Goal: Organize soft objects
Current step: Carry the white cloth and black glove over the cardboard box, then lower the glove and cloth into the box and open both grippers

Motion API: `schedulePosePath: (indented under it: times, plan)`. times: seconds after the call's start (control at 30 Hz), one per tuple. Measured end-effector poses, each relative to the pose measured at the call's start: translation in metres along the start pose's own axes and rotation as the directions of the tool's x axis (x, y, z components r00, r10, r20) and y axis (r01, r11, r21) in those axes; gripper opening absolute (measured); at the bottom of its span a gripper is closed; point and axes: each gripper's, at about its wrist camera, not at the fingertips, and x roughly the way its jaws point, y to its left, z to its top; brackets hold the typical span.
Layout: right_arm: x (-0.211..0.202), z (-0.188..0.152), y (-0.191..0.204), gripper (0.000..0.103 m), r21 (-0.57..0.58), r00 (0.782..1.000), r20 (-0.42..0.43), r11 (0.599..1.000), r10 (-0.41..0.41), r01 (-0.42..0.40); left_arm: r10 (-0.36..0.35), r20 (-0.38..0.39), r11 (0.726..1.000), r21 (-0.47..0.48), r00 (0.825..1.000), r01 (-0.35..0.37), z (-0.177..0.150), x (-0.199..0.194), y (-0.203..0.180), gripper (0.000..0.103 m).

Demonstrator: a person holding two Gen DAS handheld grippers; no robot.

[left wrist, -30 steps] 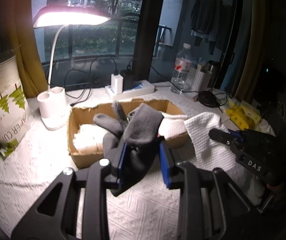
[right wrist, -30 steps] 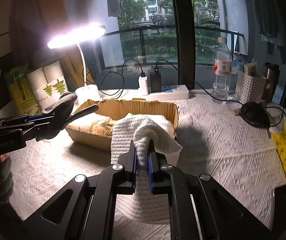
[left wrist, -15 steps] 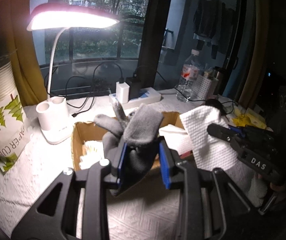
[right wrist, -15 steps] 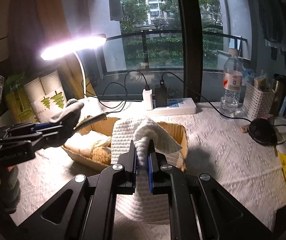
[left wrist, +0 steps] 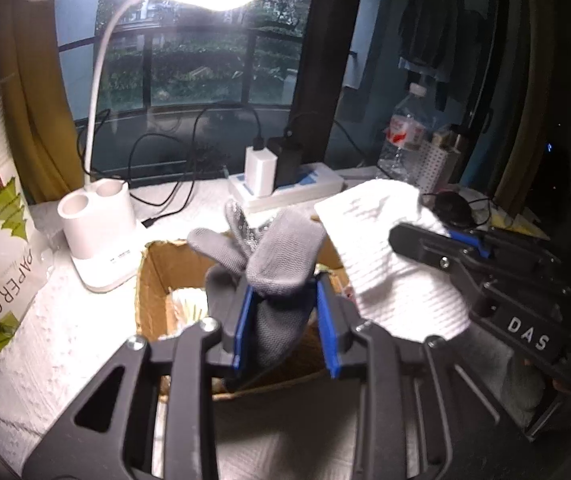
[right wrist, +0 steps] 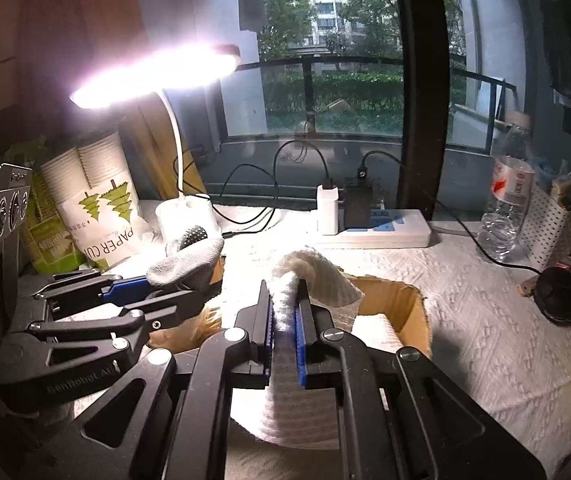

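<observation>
Two tools crowd above box (left wrist: 147,280), lamp (left wrist: 101,236) beside

A lived-in flat — a home room, with the bench pushed up against a big window (right wrist: 349,92) that looks past a balcony rail to trees and apartment blocks. A desk lamp (left wrist: 97,216) glows over a power strip (right wrist: 381,226) with chargers plugged in, a water bottle (right wrist: 505,208), and a sleeve of paper cups (right wrist: 101,208). Clothes (left wrist: 425,36) hang on the right — household clutter, nothing industrial.
</observation>
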Motion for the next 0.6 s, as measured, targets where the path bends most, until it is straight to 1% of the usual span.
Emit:
schedulePosePath:
  times: [0.17, 0.4, 0.6]
  plan:
    - [0.02, -0.001, -0.006, 0.009, 0.021, 1.0, -0.03, 1.0, -0.006, 0.006, -0.018, -0.031, 0.999, -0.035, 0.999, 0.017, -0.002, 0.016, 0.007, 0.03]
    - [0.047, -0.007, -0.014, 0.009, 0.059, 0.997, -0.079, 0.998, 0.001, 0.004, -0.023, -0.063, 0.999, -0.04, 0.998, 0.02, -0.005, 0.035, 0.008, 0.03]
    - [0.066, -0.018, -0.023, 0.01, 0.083, 0.992, -0.127, 0.997, 0.001, 0.01, -0.012, -0.08, 1.0, -0.024, 0.997, 0.01, -0.006, 0.046, 0.007, 0.03]
